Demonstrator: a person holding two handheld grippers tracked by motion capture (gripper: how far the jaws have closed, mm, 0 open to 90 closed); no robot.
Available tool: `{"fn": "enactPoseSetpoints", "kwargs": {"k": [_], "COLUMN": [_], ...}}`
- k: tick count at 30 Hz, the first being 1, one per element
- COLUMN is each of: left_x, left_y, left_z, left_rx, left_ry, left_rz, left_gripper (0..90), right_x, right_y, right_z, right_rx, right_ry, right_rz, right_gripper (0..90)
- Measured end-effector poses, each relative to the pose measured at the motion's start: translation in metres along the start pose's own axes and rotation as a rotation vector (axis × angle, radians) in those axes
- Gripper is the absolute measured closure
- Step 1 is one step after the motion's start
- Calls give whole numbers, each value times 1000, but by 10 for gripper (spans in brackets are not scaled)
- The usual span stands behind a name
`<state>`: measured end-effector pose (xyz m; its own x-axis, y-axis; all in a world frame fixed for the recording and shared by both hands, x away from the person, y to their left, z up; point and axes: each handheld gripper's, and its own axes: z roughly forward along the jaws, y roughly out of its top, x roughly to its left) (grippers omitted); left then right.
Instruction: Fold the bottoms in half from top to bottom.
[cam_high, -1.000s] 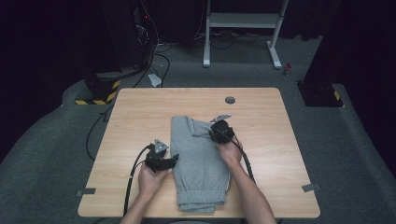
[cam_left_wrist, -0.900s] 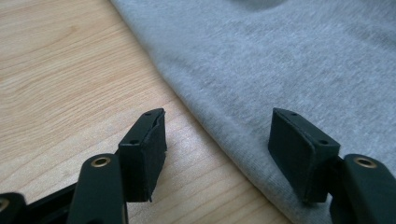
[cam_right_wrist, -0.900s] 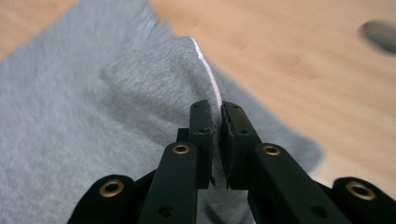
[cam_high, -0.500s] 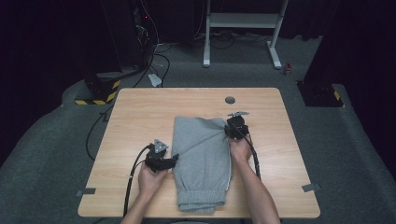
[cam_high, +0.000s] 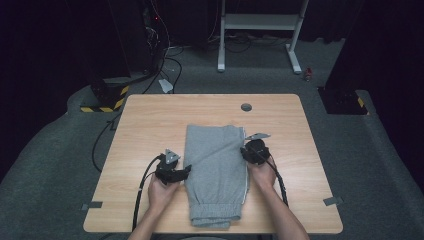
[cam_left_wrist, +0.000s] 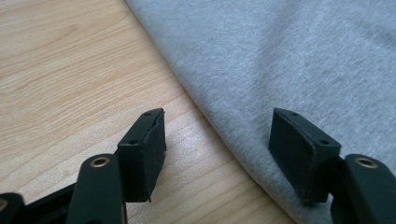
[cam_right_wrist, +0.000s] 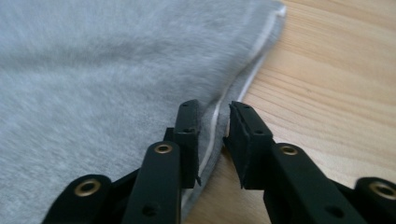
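Grey folded trousers (cam_high: 216, 172) were laid lengthwise mid-bench (cam_high: 150, 120), flanked by the left gripper (cam_left_wrist: 217, 154), jaws wide over their left edge, and the right gripper (cam_right_wrist: 212, 140), jaws narrow, just closing, astride their right seam.

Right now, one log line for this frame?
work: folding grey pants on table | left gripper: open, astride left edge | right gripper: jaws just closing, narrow gap over right edge, not clamped

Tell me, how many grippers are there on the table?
2. The left gripper sits at the left edge of the folded grey sweatpants, jaws wide apart. The right gripper is at the sweatpants' right edge, jaws close together around the hem.
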<state>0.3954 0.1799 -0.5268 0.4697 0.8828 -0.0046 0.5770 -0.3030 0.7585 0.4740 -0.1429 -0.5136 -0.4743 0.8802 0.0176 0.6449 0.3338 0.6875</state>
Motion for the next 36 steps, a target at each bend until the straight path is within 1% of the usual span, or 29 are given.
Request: {"fn": "enactPoseSetpoints", "kwargs": {"k": [1, 2, 3, 5, 6, 7, 8, 9, 10, 11, 12, 13, 14, 15, 17, 18, 19, 20, 21, 22, 23, 24, 25, 26, 27, 28, 30, 34, 36], "left_x": [0, 0, 0, 0, 0, 0, 0, -1, -4, -10, -10, -16, -22, -27, -33, -34, -34, -32, -30, -30, -30, -30, -29, -28, -29, -29, -28, -27, -28], "left_y": [0, 0, 0, 0, 0, 0, 0, 1, 1, 2, 2, 4, 5, 5, 5, 4, 4, 3, 2, 2, 2, 2, 2, 2, 3, 3, 4, 8, 10], "left_z": [0, 0, 0, 0, 0, 0, 0, -1, -2, -4, -4, -6, -7, -7, -5, -4, -4, -4, -5, -5, -5, -5, -5, -5, -5, -5, -4, -1, 0], "left_rx": [2, 2, 1, 2, 3, 3, -1, -3, -7, -18, -18, -25, -27, -19, 9, 27, 28, 27, 29, 29, 33, 39, 40, 44, 46, 49, 49, 59, 73], "left_ry": [-2, -2, -1, -1, -3, -5, -7, -15, -25, -68, -68, -95, -113, -123, -122, -112, -109, -114, -124, -124, -114, -114, -115, -111, -109, -108, -101, -89, -79], "left_rz": [1, 1, 0, -3, -3, -4, -4, -5, -6, 0, 0, 15, 38, 63, 102, 116, 117, 97, 77, 77, 83, 81, 81, 81, 79, 76, 79, 58, 45], "left_gripper": [360, 360, 360, 360, 360, 371, 371, 403, 403, 404, 405, 406, 406, 408, 414, 416, 416, 418, 422, 422, 422, 421, 420, 418, 415, 411, 411, 418, 425], "right_x": [-3, -3, -2, 3, 5, 12, 12, 22, 22, 31, 31, 31, 31, 28, 25, 24, 23, 23, 27, 27, 29, 34, 37, 39, 40, 40, 40, 39, 38], "right_y": [-1, -1, -2, -2, -1, -2, -2, -5, -5, -12, -12, -21, -21, -23, -22, -22, -22, -23, -27, -27, -29, -33, -37, -40, -43, -44, -44, -39, -35], "right_z": [-4, -4, -7, -15, -18, -25, -25, -29, -29, -26, -26, -23, -23, -25, -27, -30, -35, -38, -46, -46, -46, -47, -46, -45, -45, -44, -42, -36, -34], "right_rx": [0, 0, -5, -37, -52, -82, -82, -70, -70, -8, -8, 4, 4, 1, 10, 7, -4, -21, -28, -28, -19, 0, 10, 8, -9, -17, -24, -23, -10], "right_ry": [-17, -17, -30, -51, -61, -39, -39, 20, 20, 56, 56, 50, 50, 48, 43, 33, 37, 47, 92, 92, 103, 107, 96, 82, 72, 72, 64, 49, 35], "right_rz": [2, 2, -2, -5, -15, -27, -27, -72, -72, -113, -113, -108, -108, -89, -69, -73, -61, -58, -64, -64, -73, -93, -110, -123, -127, -121, -123, -155, -158], "right_gripper": [745, 745, 749, 721, 697, 696, 696, 703, 703, 707, 707, 722, 722, 723, 710, 688, 668, 661, 631, 631, 619, 609, 598, 595, 592, 587, 580, 562, 529]}}
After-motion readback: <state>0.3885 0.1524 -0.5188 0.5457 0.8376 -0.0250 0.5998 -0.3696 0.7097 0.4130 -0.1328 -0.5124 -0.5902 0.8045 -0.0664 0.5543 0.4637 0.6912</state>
